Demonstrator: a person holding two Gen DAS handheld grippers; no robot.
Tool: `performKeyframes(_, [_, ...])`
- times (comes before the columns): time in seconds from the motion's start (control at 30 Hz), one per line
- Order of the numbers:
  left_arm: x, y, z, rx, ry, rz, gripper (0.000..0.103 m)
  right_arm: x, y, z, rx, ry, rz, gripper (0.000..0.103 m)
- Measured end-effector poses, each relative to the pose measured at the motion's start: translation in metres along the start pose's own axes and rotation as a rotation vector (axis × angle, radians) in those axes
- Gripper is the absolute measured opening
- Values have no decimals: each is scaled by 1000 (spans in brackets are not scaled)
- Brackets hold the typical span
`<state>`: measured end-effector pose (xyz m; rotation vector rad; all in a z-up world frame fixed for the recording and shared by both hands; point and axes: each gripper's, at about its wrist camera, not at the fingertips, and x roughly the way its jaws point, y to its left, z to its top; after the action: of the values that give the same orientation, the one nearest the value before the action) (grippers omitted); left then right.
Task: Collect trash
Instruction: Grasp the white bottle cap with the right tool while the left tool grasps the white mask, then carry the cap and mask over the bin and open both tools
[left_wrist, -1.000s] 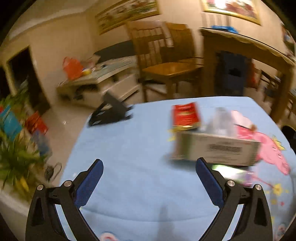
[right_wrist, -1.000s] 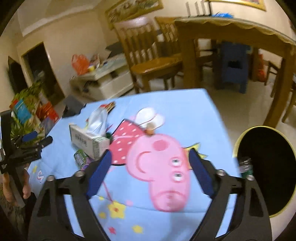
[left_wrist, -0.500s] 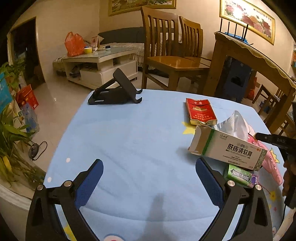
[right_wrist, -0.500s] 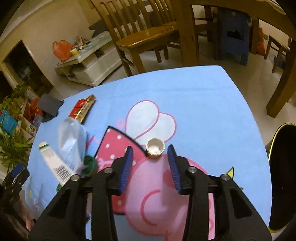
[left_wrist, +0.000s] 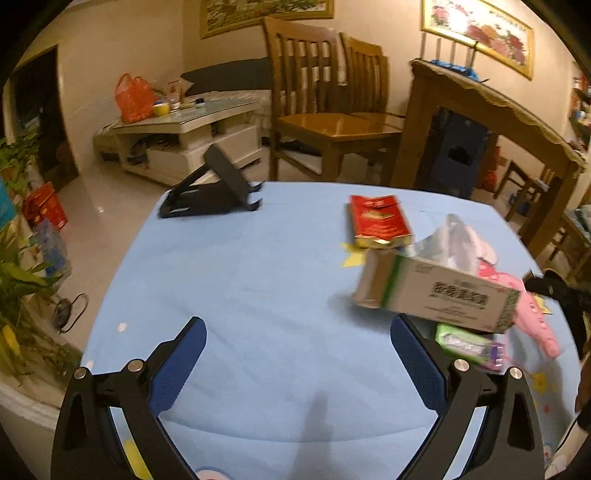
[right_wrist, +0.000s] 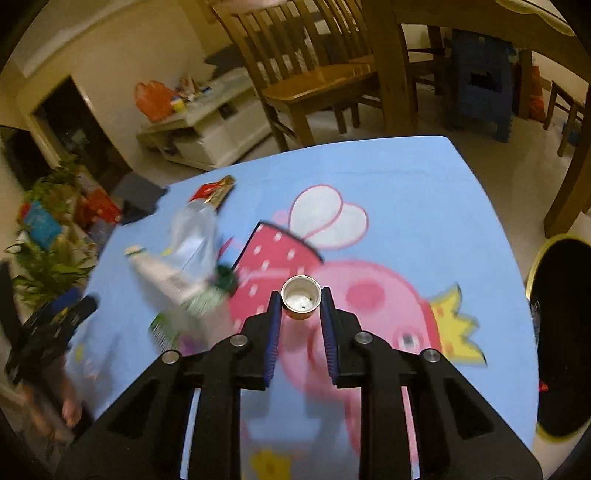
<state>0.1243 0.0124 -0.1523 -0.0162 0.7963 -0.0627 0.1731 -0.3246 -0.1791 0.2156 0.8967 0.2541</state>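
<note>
Right tongs (right_wrist: 301, 306) gripped a small cup (right_wrist: 301, 297) above the bench (right_wrist: 406, 177); left tongs (left_wrist: 297, 354) hung spread and empty. Pickup step; next, carry to the bin (right_wrist: 565, 332) beside the bench, probably.

On the blue cloth (left_wrist: 240, 280): one small cup (right_wrist: 301, 300), one white carton (left_wrist: 436, 291), one red packet (left_wrist: 380, 221), one green gum pack (left_wrist: 467, 343), one clear plastic bag (left_wrist: 452, 240), one black stand (left_wrist: 218, 184). Beside the table: one black bin (right_wrist: 565, 332) with a yellow rim. Two wooden chairs (left_wrist: 325, 99), set side by side. One white low table (left_wrist: 184, 136), carrying one orange bag (left_wrist: 133, 98). Two framed pictures (left_wrist: 480, 33) on the wall. One blue stool (right_wrist: 480, 81) under the wooden table (left_wrist: 491, 107). Two grippers, left (left_wrist: 299, 362) and right (right_wrist: 301, 321).
</note>
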Motion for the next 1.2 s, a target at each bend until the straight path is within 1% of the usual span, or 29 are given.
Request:
performKeyframes(0.07, [-1, -10, 5, 28, -14, -28, 96, -20, -8, -16, 17, -20, 14, 21])
performKeyframes(0.17, [5, -38, 25, 99, -2, -106, 96, -45, -29, -35, 90, -60, 54, 21])
performKeyframes(0.27, [13, -64, 46, 160, -7, -141, 96, -57, -48, -47, 154, -95, 77, 21])
performKeyframes(0.33, [27, -85, 64, 207, 16, -165, 96, -60, -58, -49, 186, -105, 98, 21])
performKeyframes(0.43, [50, -114, 85, 272, 49, -164, 96, -66, -59, -50, 190, -119, 110, 21])
performKeyframes(0.47, [60, -123, 89, 291, 75, -177, 96, -69, -60, -50, 189, -124, 116, 21])
performKeyframes(0.6, [88, -143, 89, 328, 146, -159, 96, -75, -59, -49, 178, -141, 125, 21])
performKeyframes(0.67, [94, -148, 84, 343, 159, -134, 84, -79, -59, -48, 176, -152, 132, 21])
performKeyframes(0.7, [97, -151, 79, 360, 177, -124, 58, -83, -60, -47, 176, -162, 139, 21])
performKeyframes(0.73, [100, -153, 75, 366, 196, -123, 14, -85, -61, -48, 178, -168, 141, 21])
performKeyframes(0.77, [101, -153, 72, 364, 216, -126, 5, -88, -62, -47, 184, -176, 147, 22])
performKeyframes(0.8, [100, -152, 69, 356, 217, -128, 6, -90, -63, -47, 187, -181, 150, 22])
performKeyframes(0.87, [88, -147, 65, 331, 181, -128, 5, -95, -65, -47, 194, -196, 151, 22])
performKeyframes(0.93, [75, -138, 66, 274, 158, -158, 5, -100, -66, -46, 198, -210, 155, 22])
performKeyframes(1.0, [57, -126, 67, 206, 126, -204, 5, -106, -65, -46, 193, -228, 148, 22])
performKeyframes(1.07, [39, -119, 68, 157, 92, -225, 5, -110, -64, -46, 188, -240, 144, 22])
performKeyframes(1.1, [26, -114, 69, 134, 55, -247, 5, -112, -64, -46, 185, -247, 140, 22])
performKeyframes(1.2, [4, -113, 74, 128, -10, -250, 5, -116, -66, -48, 191, -253, 141, 22])
